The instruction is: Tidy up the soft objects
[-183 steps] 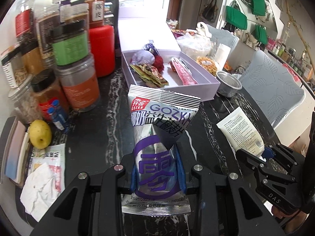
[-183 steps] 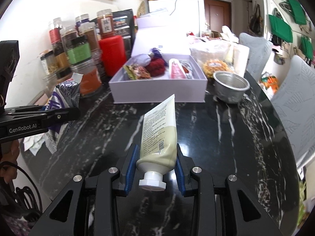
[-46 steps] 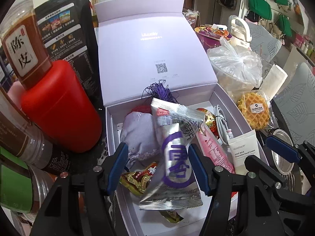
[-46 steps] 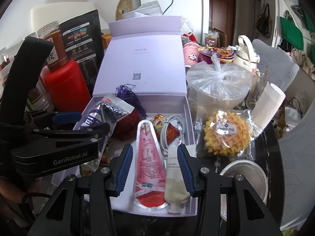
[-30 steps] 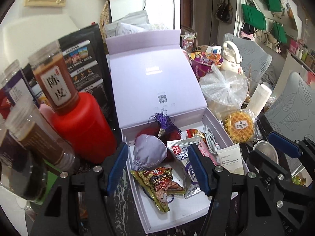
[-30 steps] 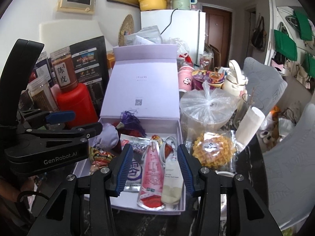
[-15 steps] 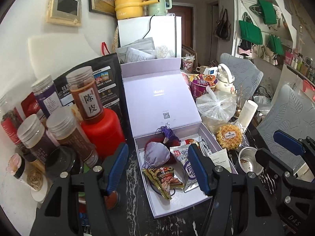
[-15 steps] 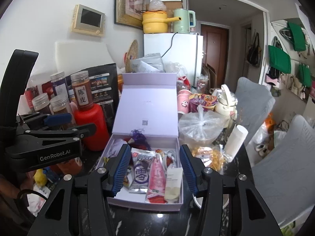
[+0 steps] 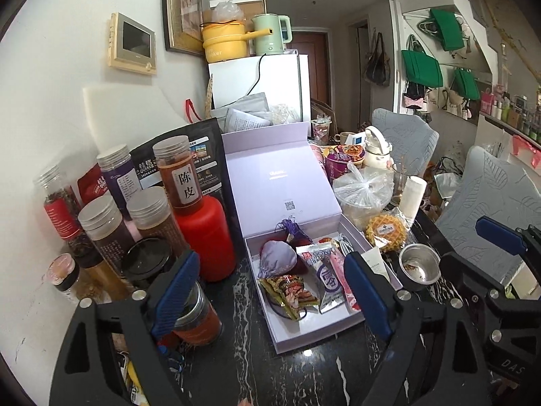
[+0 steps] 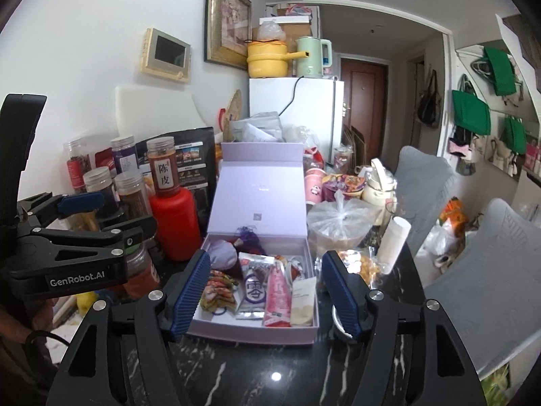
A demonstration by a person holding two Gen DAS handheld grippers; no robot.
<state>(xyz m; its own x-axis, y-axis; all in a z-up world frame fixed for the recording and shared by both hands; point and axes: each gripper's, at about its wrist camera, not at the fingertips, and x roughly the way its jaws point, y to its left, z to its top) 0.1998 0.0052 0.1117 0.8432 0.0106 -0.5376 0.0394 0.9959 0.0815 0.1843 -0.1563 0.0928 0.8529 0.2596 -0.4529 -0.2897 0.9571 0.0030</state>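
An open lilac box (image 9: pixel 321 333) (image 10: pixel 253 333) sits on the black marble table with its lid up. Inside lie a silver-purple snack pouch (image 9: pixel 326 279) (image 10: pixel 253 286), a white cream tube (image 9: pixel 373 264) (image 10: pixel 302 301), a pink packet (image 10: pixel 279 294), a lilac sachet (image 9: pixel 279 258) (image 10: pixel 221 258) and a green-red snack bag (image 9: pixel 290 292) (image 10: pixel 218 292). My left gripper (image 9: pixel 270 291) is open and empty, held back above the box's near left. My right gripper (image 10: pixel 263 292) is open and empty, held back in front of the box.
Jars and a red canister (image 9: pixel 206 233) (image 10: pixel 174 225) crowd the table's left side. A steel bowl (image 9: pixel 419 267), a wrapped waffle (image 9: pixel 385 231) and a bagged container (image 9: pixel 363 193) stand right of the box. Grey chairs (image 10: pixel 483 267) flank the right edge.
Both grippers have let go of the pouch and the tube, which now lie in the box, and both have pulled back and up, away from the box.
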